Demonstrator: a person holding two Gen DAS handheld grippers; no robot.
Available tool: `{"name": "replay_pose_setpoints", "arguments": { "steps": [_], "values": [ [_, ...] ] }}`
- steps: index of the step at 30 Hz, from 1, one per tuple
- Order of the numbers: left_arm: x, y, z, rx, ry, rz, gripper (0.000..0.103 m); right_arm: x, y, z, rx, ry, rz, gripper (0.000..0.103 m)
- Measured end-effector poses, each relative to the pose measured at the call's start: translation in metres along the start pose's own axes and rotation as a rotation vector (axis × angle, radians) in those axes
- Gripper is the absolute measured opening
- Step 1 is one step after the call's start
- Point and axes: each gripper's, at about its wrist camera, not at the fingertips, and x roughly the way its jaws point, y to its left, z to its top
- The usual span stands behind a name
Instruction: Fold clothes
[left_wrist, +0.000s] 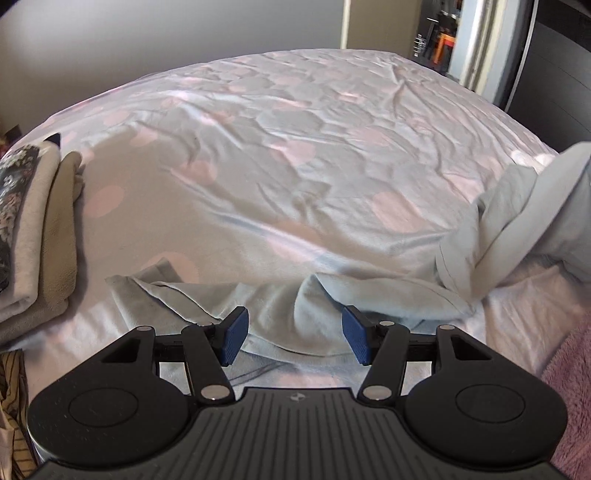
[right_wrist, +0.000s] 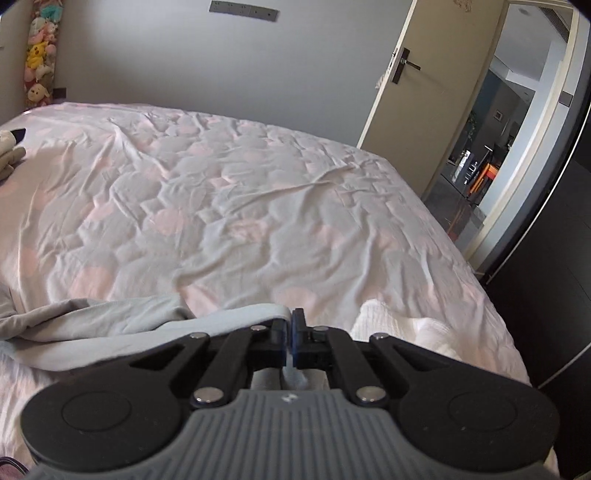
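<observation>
A pale grey-blue garment (left_wrist: 280, 306) lies crumpled along the near edge of the bed (left_wrist: 295, 147), one end lifted at the right (left_wrist: 517, 221). My left gripper (left_wrist: 293, 339) is open, its blue pads on either side of a raised fold of the garment, not closed on it. In the right wrist view my right gripper (right_wrist: 289, 332) is shut on an edge of the same garment (right_wrist: 110, 325), which trails off to the left over the bed (right_wrist: 240, 184).
A stack of folded clothes (left_wrist: 40, 236) sits at the bed's left side. A pink fluffy fabric (left_wrist: 569, 387) lies at the near right. A white cloth (right_wrist: 399, 325) lies by the right gripper. An open door (right_wrist: 424, 92) and dark wardrobe (right_wrist: 554, 258) stand to the right.
</observation>
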Motion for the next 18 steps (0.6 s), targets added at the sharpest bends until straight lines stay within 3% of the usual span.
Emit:
{"name": "replay_pose_setpoints", "arguments": {
  "steps": [4, 11, 18],
  "values": [
    [0.006, -0.012, -0.007, 0.059, 0.009, 0.002, 0.058, -0.008, -0.018, -0.007, 0.049, -0.016, -0.116, 0.003],
    [0.022, -0.048, -0.025, 0.218, -0.038, -0.046, 0.058, -0.013, -0.031, -0.017, 0.069, 0.002, -0.119, 0.003],
    [0.041, -0.077, -0.049, 0.526, -0.091, 0.073, 0.049, -0.012, -0.029, -0.016, 0.069, 0.003, -0.108, 0.003]
  ]
}}
